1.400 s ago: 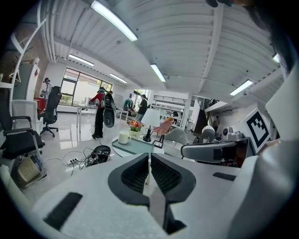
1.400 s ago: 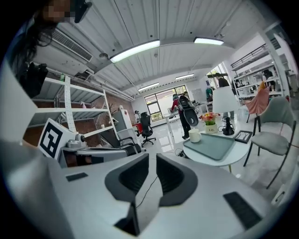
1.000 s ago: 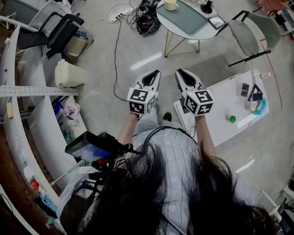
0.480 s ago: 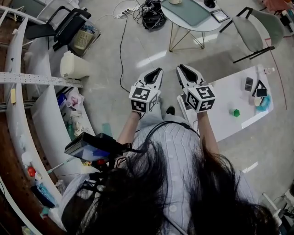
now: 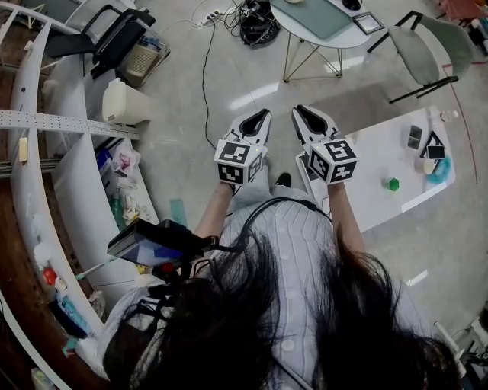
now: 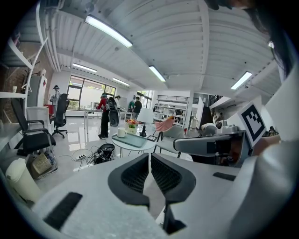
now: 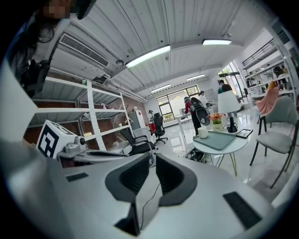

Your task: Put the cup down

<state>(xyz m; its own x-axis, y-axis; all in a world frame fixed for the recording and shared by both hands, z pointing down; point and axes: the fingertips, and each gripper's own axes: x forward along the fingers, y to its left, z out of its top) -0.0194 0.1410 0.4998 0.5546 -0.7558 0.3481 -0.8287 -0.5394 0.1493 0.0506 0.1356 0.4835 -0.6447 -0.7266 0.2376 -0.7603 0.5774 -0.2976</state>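
Observation:
A white cup point(image 6: 121, 132) stands on a round table point(image 6: 134, 143) across the room, beside a grey-green mat; the right gripper view shows the same cup point(image 7: 202, 132) on that table point(image 7: 219, 141). In the head view only the table's near part point(image 5: 324, 34) shows at the top edge. My left gripper point(image 5: 257, 122) and right gripper point(image 5: 305, 118) are held side by side in front of my body, above the floor and pointing toward that table. Both are shut with nothing between the jaws, as the left gripper point(image 6: 149, 156) and right gripper point(image 7: 153, 158) show in their own views.
A low white table point(image 5: 374, 194) with a green cube point(image 5: 393, 184) and small items stands at my right. A grey chair point(image 5: 427, 46) is beyond it. Cables and a power strip point(image 5: 255, 23) lie on the floor ahead. An office chair point(image 5: 114, 38), a white bin point(image 5: 122, 103) and curved shelving point(image 5: 46, 190) line the left.
The round table and the cup on it have slid up toward the top edge of the head view. Both grippers stay shut and side by side.

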